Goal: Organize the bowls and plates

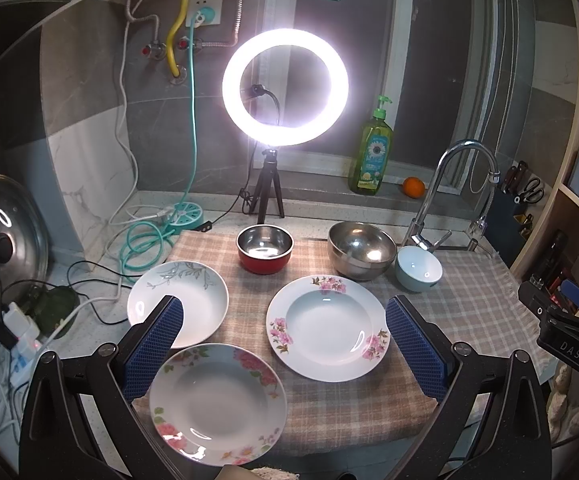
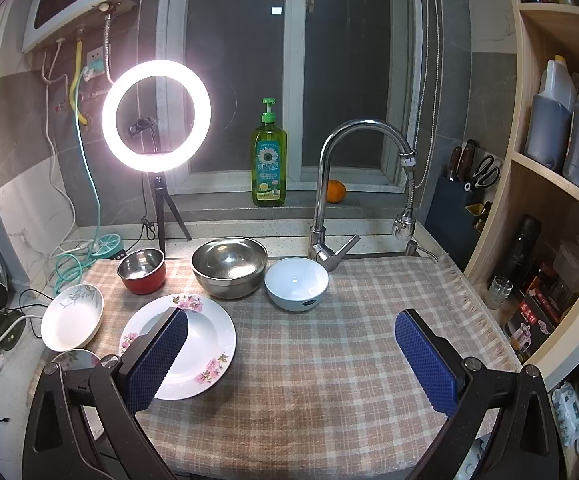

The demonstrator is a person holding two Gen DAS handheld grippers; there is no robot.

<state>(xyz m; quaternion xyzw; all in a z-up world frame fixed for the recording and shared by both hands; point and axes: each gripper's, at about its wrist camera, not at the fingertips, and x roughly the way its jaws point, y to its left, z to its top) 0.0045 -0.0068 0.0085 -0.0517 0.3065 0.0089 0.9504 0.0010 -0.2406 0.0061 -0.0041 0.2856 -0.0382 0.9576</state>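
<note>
A beige and white checked cloth point(image 2: 309, 360) covers the bench, and the dishes sit on its left and rear parts. Along the rear edge stand three bowls in a row: a red-sided steel bowl point(image 1: 264, 249) at the left, a larger plain stainless steel bowl point(image 1: 361, 249) in the middle, and a pale blue ceramic bowl point(image 1: 418, 268) touching or just beside it on the right, near the chrome tap point(image 2: 329, 200). In front of them lies a white deep plate with pink blossoms on its rim point(image 1: 326, 327), near the middle of the cloth. A white deep plate with a grey leaf pattern point(image 1: 178, 303) overhangs the cloth's left edge, and a third white plate with large pink flowers point(image 1: 217, 404) lies at the front left corner. The left gripper point(image 1: 283, 344) hangs above the plates with its jaws spread wide and empty. The right gripper point(image 2: 291, 354) hovers over the bare right part of the cloth, jaws likewise wide apart, holding nothing. A lit ring lamp on a tripod point(image 1: 285, 88) stands behind the bowls.
</note>
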